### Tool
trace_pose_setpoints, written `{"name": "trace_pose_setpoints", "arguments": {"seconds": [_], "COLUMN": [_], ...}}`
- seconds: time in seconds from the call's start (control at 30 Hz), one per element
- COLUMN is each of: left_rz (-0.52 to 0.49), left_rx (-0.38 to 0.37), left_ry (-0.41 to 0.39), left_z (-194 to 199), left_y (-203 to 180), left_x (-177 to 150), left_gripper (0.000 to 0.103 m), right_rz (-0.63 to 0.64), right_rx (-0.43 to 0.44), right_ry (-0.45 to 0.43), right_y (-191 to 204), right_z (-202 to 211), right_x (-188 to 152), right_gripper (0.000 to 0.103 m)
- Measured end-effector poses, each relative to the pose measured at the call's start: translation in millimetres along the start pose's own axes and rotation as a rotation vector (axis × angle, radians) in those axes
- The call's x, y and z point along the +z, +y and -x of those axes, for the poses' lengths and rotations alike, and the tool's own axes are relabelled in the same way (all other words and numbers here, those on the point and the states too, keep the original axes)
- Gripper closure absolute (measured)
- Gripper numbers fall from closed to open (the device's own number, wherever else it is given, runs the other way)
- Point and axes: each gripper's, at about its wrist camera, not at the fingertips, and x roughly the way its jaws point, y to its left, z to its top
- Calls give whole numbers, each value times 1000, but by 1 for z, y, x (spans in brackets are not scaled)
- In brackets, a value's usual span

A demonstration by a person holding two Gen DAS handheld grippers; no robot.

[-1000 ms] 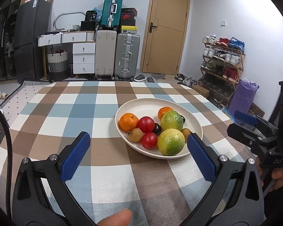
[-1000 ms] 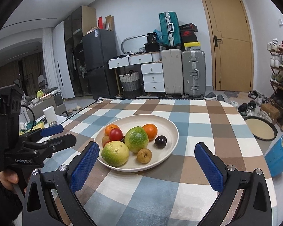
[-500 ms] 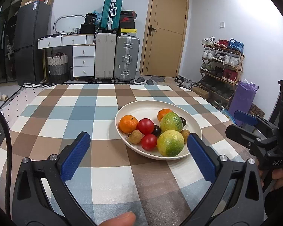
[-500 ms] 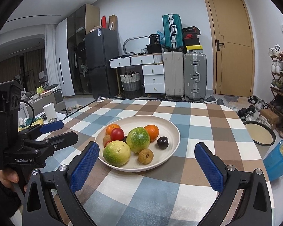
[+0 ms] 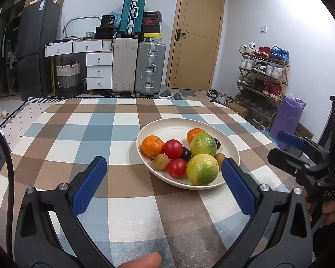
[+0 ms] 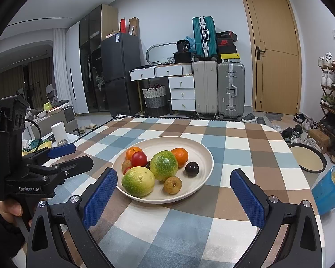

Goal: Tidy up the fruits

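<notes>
A cream plate [image 5: 167,125] sits on the checked tablecloth and holds several fruits. Among them are two green-yellow citrus [image 5: 202,169], two oranges [image 5: 152,146], two red tomatoes [image 5: 173,148], brown longans [image 5: 160,161] and dark plums [image 5: 186,154]. My left gripper [image 5: 162,159] hovers open just short of the plate's near-left rim, with nothing between its fingers. My right gripper [image 6: 173,173] is open and empty too, in front of the plate [image 6: 203,151] from the other side. Each gripper shows in the other's view: the right gripper [image 5: 278,146] and the left gripper [image 6: 81,155], each held by a hand.
The table's right edge is close to the plate; beyond it lie a blue bag [image 6: 328,192] and a round tray [image 6: 307,158] on the floor. A purple bag [image 5: 287,116] and a shoe rack [image 5: 263,71] stand at the right wall. Suitcases [image 5: 150,69] stand at the back.
Both grippers stay open and hover in nearly the same place; the views shift only slightly. The fruits and the plate have not moved.
</notes>
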Motion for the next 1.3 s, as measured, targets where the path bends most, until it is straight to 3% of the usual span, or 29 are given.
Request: {"name": "trace_pose_setpoints", "arguments": {"seconds": [1.3], "left_rz": [2], "left_rx": [-10], "left_ry": [-1], "left_z": [-1], "left_y": [2], "left_x": [0], "left_gripper": [1], "right_rz": [1], "right_rx": [0], "right_ry": [2], "right_y": [1], "right_z": [0], "right_x": [0], "right_gripper": [0]}}
